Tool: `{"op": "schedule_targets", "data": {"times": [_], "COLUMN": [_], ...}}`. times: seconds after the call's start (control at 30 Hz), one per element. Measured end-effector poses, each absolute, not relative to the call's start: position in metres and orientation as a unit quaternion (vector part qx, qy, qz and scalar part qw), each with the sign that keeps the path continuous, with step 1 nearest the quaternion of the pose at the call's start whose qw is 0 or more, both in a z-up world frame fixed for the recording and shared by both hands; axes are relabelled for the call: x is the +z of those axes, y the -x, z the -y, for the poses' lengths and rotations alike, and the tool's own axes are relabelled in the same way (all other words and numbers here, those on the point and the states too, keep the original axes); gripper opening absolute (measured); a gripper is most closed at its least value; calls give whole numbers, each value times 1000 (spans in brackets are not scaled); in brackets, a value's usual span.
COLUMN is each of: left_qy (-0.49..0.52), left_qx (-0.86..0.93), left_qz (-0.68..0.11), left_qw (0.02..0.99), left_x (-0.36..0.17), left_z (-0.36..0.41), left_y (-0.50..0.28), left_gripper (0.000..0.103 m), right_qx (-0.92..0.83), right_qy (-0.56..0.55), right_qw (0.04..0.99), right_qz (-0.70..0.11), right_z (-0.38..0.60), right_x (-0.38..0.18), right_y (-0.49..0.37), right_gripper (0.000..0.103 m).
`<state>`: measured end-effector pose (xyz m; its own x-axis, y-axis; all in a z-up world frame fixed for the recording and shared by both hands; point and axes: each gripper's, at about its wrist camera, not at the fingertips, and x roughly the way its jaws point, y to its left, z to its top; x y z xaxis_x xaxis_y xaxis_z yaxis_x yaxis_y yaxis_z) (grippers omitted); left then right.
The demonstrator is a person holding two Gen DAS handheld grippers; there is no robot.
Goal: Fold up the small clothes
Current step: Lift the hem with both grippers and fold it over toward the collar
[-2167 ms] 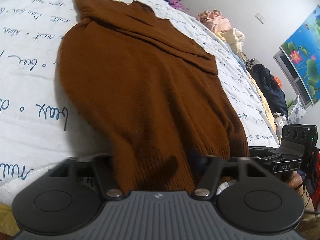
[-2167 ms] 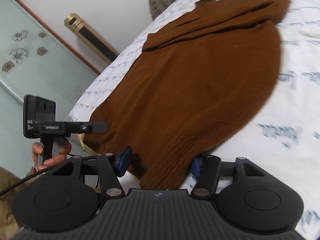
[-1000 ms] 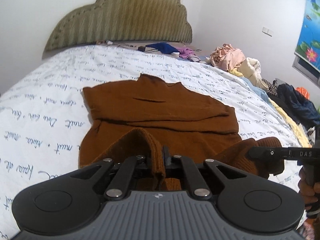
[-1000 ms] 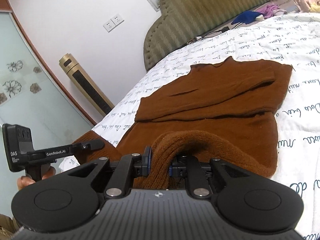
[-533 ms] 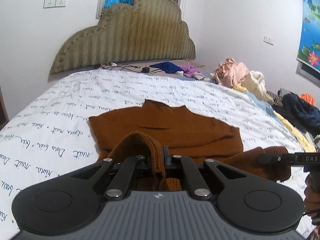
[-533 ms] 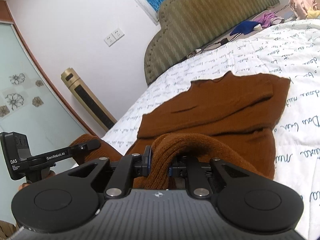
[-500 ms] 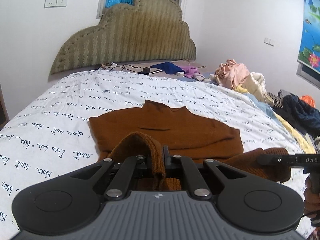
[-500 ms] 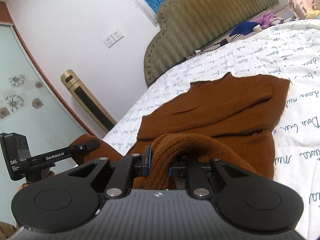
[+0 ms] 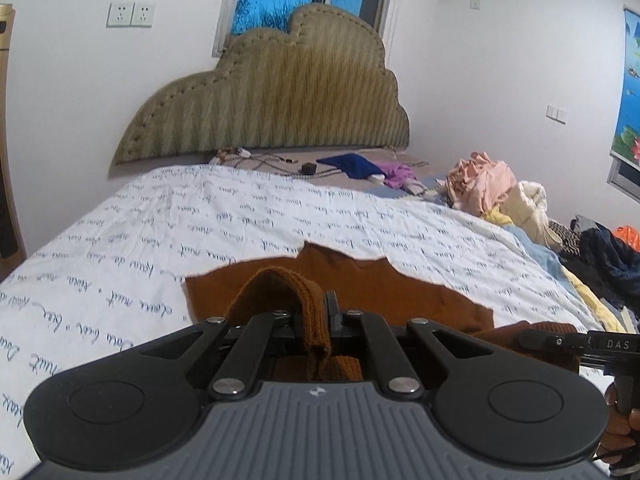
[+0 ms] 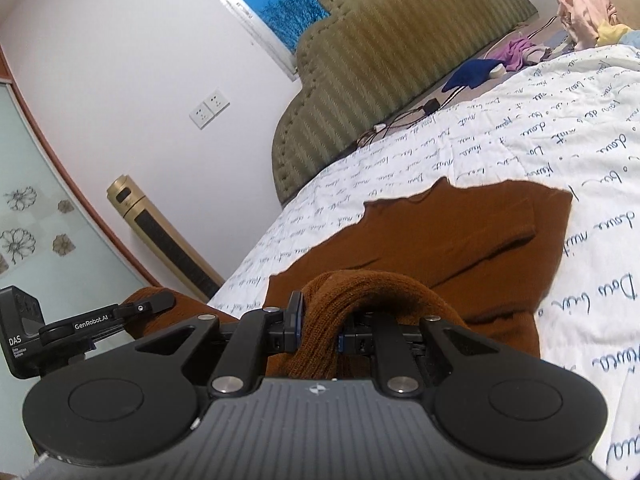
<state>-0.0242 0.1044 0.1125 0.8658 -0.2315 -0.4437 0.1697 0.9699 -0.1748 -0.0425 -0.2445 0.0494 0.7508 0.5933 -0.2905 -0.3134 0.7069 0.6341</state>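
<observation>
A rust-brown knit sweater (image 9: 400, 292) (image 10: 460, 236) lies on the white bedspread (image 9: 200, 224) printed with blue script. Its collar points toward the headboard and its sleeves are folded across the chest. My left gripper (image 9: 318, 320) is shut on the ribbed hem, which bunches up over its jaws. My right gripper (image 10: 320, 328) is shut on a thick fold of the same hem. Both hold the hem lifted above the sweater's body. Each gripper shows at the edge of the other's view, the right gripper (image 9: 576, 344) and the left gripper (image 10: 148, 306), with brown knit in its jaws.
A padded olive headboard (image 9: 264, 96) stands at the far end. Cables, a blue garment (image 9: 352, 164) and a purple one lie near it. A heap of clothes (image 9: 496, 188) runs down the bed's right side. A gold tower fan (image 10: 160, 236) stands at the left.
Both grippers have risen and carried the hem toward the collar. Less of the sweater's body shows in front of them, and more wall and window are in view.
</observation>
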Motion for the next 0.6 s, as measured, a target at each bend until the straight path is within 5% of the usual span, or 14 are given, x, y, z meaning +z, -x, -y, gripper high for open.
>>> {"op": "schedule_targets", "data": {"times": [0.6], "left_qy": [60], "left_qx": [-55], "left_qz": [-249], "left_qw": [965], "left_x": [96], "left_z": [-100], "left_y": [-43], "left_gripper": [5], "right_qx": [226], "right_qy": [-325], "right_qw": [881], "right_qz": [-260], "right_z": [254], "right_x": [32], "right_y": [-20], "right_gripper": [18]}}
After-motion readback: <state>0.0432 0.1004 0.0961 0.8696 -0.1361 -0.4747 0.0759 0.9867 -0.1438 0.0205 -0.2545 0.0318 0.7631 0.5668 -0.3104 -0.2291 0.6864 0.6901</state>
